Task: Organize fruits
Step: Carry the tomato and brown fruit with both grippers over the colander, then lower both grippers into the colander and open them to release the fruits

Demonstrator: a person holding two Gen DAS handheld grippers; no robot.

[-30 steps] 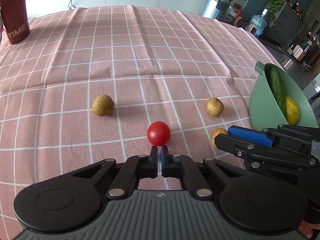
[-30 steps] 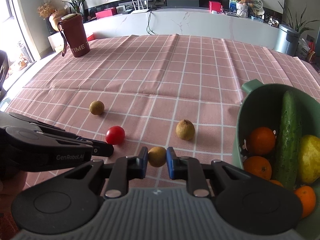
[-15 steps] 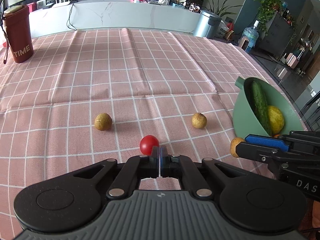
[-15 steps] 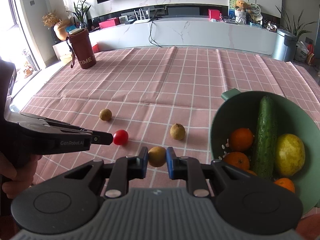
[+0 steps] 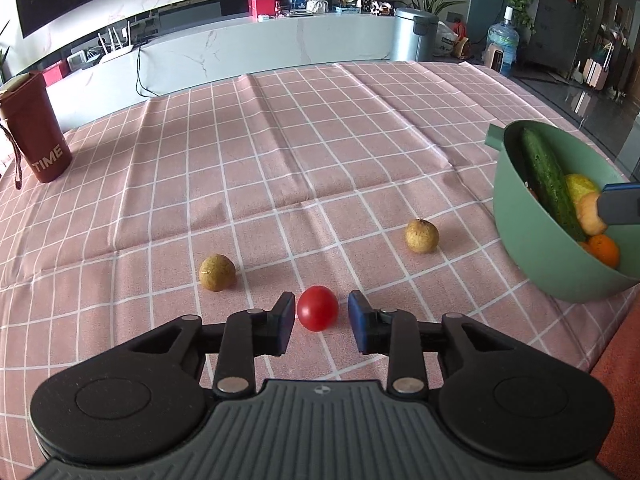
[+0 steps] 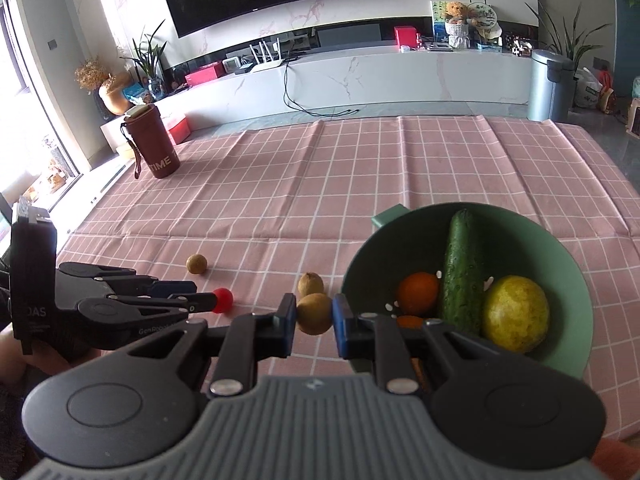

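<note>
A red cherry tomato [image 5: 317, 307] lies on the pink checked cloth between the pads of my open left gripper [image 5: 319, 317], not gripped. Two brown longans lie on the cloth, one to the left [image 5: 217, 272] and one to the right [image 5: 421, 236]. My right gripper [image 6: 314, 314] is shut on a third longan [image 6: 314, 313] and holds it in the air beside the left rim of the green bowl [image 6: 576, 280]. The bowl holds a cucumber [image 6: 460, 268], a yellow fruit [image 6: 514, 313] and oranges [image 6: 417, 290]. In the left wrist view the bowl [image 5: 532, 240] is at the right edge.
A dark red "TIME" bottle [image 5: 34, 130] stands at the table's far left corner; it also shows in the right wrist view [image 6: 154, 147]. The table's right edge runs just beyond the bowl. A white counter and a bin lie behind the table.
My left gripper has opened around the tomato. My right gripper has lifted the longan and carried it right, up to the bowl's rim.
</note>
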